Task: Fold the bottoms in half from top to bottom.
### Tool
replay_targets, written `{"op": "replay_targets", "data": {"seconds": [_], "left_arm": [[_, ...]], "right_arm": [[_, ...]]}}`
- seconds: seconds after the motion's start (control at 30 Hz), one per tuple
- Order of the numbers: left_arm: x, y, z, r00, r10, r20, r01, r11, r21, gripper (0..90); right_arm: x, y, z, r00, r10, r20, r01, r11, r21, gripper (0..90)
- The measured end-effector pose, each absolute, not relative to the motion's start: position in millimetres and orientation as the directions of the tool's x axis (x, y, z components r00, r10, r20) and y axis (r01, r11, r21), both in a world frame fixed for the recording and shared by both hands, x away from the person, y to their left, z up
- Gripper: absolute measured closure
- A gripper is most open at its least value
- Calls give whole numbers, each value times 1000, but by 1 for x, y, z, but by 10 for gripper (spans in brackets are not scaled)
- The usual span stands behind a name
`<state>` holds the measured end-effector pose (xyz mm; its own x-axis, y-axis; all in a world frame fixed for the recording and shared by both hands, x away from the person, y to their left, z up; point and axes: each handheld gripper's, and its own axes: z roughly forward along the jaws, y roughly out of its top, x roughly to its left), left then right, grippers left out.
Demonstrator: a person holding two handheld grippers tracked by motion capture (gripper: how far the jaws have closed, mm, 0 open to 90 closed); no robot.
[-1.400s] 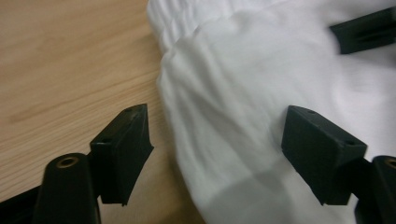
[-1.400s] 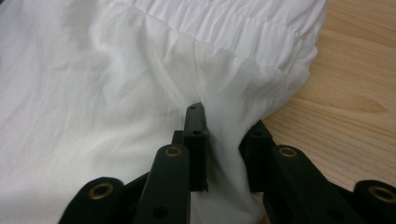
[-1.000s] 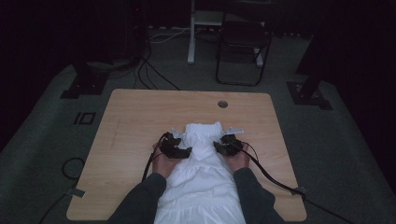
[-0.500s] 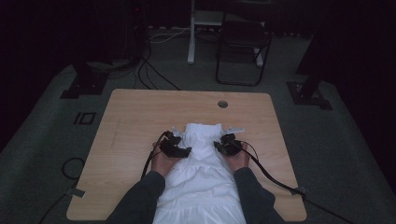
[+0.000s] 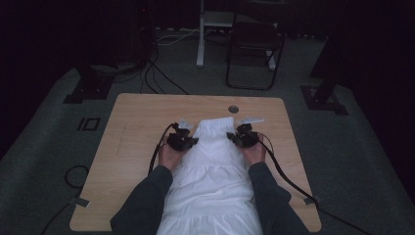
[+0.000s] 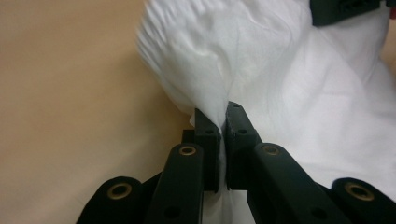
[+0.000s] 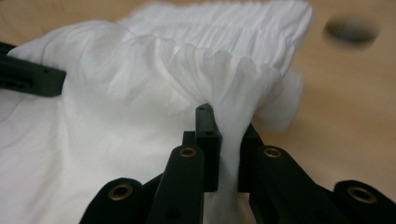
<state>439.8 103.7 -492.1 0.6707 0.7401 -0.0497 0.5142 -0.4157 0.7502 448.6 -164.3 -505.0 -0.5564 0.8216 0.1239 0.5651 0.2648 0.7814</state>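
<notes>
1. White garment [image 5: 213,171] lay on the counter [image 5: 137,132], near end draped toward the person.
2. Left gripper [image 6: 223,122] and right gripper [image 7: 224,126] had just closed, each pinching its gathered waistband corner.
3. Grasp done; lifting or folding judged still left.

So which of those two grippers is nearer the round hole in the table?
The right gripper. It pinches the white cloth on the side where the hole lies; the left gripper holds the opposite edge.
</notes>
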Motion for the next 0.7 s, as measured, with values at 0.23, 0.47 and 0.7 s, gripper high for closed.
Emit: {"op": "replay_targets", "data": {"seconds": [0.23, 0.47, 0.7], "left_arm": [[457, 98, -413, 661, 747, 75, 366, -407, 837, 865], [437, 94, -371, 665, 739, 111, 276, -380, 883, 864], [391, 98, -390, 711, 689, 137, 252, -432, 866, 862]], "right_arm": [[464, -169, -430, -549, 835, 50, 444, 240, 863, 855], [453, -181, -377, -545, 838, 35, 336, 180, 925, 855], [410, -191, -398, -619, 783, 62, 358, 211, 910, 855]]}}
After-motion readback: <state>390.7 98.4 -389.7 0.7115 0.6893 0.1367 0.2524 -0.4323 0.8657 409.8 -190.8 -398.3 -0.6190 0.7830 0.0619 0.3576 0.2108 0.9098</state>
